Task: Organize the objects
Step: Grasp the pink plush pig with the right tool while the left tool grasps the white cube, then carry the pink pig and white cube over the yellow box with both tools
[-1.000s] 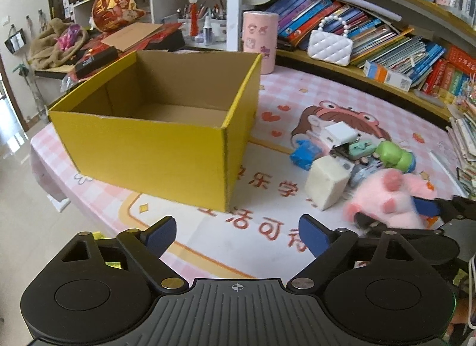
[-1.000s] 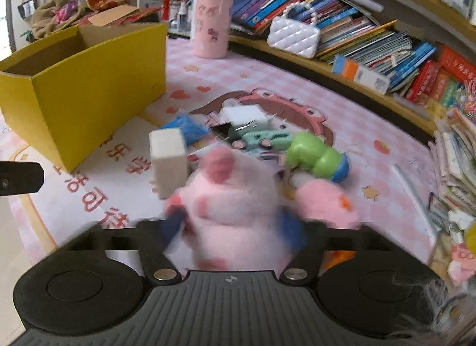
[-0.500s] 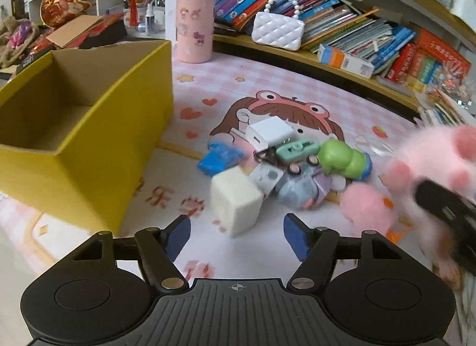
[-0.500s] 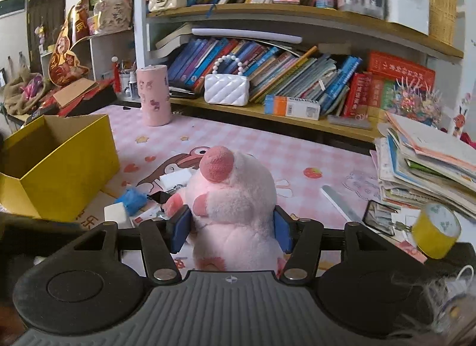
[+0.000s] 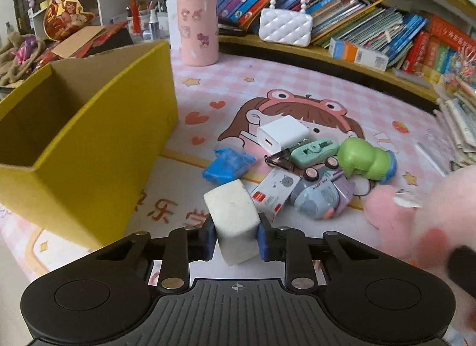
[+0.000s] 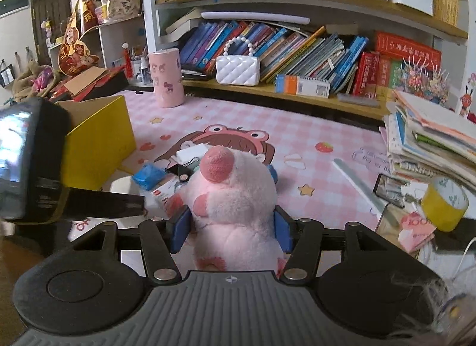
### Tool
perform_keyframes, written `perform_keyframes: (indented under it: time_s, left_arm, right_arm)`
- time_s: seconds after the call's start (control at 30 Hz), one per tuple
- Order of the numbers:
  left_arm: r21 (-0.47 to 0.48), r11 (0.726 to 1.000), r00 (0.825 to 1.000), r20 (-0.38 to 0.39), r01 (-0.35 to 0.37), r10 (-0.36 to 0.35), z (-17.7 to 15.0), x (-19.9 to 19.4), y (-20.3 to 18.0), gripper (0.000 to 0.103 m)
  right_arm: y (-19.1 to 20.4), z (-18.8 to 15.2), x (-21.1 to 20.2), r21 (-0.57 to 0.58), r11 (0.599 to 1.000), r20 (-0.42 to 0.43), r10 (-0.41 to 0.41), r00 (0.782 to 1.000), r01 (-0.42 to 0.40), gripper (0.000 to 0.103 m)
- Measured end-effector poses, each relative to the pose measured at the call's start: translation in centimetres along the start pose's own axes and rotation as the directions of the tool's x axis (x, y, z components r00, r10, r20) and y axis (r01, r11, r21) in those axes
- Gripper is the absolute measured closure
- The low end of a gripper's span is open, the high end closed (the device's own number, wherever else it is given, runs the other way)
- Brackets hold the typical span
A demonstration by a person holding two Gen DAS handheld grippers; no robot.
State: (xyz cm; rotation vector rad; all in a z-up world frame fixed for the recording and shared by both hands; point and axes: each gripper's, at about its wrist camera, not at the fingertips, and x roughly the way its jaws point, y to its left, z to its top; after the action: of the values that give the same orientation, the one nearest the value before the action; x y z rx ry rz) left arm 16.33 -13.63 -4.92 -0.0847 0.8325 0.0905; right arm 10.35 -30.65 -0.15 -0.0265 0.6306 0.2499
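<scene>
My left gripper point(image 5: 235, 237) is shut on a white foam block point(image 5: 233, 216) that stands on the pink mat. An open yellow cardboard box point(image 5: 98, 149) stands to its left. Beyond the block lies a pile: a blue packet point(image 5: 227, 165), a white charger point(image 5: 282, 133), a mint toy car point(image 5: 315, 152), a green toy point(image 5: 366, 160), a grey toy car point(image 5: 321, 197). My right gripper point(image 6: 230, 230) is shut on a pink plush pig point(image 6: 235, 197), held above the mat. The pig shows blurred in the left wrist view point(image 5: 431, 218).
A pink cup point(image 5: 197, 29) and a white handbag point(image 5: 285, 26) stand by the bookshelf at the back. A book stack point(image 6: 428, 138) and a yellow tape roll point(image 6: 444, 203) are at the right. The left gripper's body point(image 6: 32, 161) fills the left of the right wrist view.
My left gripper moved forward to the white block and shut on it. My right gripper lifted the pink pig off the mat and holds it higher.
</scene>
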Motion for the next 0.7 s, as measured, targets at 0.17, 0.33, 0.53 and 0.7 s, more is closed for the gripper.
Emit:
perform_keyframes:
  time_s: [0.17,0.33,0.53,0.7]
  left_arm:
    - [-0.024,0.996,0.996,0.030,0.081,-0.081,-1.0,-5.0,3.0,0.079]
    - [-0.065,0.989,0.989,0.066,0.134,-0.130,-2.5,-9.1,6.8,0.079]
    - [-0.081,0.985,0.985,0.095,0.155,-0.147,-3.3,-10.8,11.5,0.079]
    - [-0.076,0.984,0.982,0.115,0.159,-0.150,-4.5,-12.5,16.5,0.079]
  right_arm:
    - [1.8,-0.5,-0.4,0.021,1.000,-0.030,0.017,0.999,-0.016,0.048]
    - [5.2,-1.3,-1.2,0.025,0.999,-0.065,0.043,0.997,-0.041,0.048]
    - [10.0,-1.8,-1.9,0.042,0.998,-0.101,0.053,0.993,-0.049,0.048]
    - [15.1,-2.4,-2.9,0.041,0.998,-0.093,0.053,0.994,-0.049,0.048]
